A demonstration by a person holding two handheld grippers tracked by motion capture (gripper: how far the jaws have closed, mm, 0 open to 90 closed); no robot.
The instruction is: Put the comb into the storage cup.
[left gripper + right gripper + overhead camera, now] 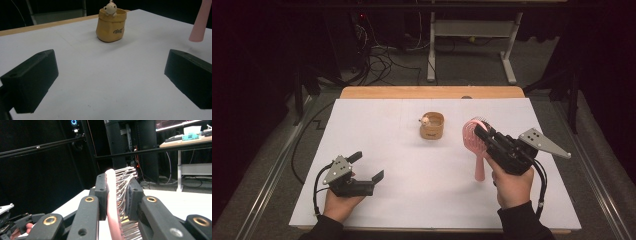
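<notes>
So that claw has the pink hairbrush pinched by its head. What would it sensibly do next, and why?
Probably carry the pink hairbrush toward the little tan pot and lower its handle in. The right gripper is shut on the brush head, the handle hangs down just above the white table, and the pot stands open close by. The left gripper rests open, apart from both.

Open white table between the two grippers, bare sheet ahead of the left gripper, only the pot standing mid-table, pink brush hanging just right of it, handle blocking that side
</notes>
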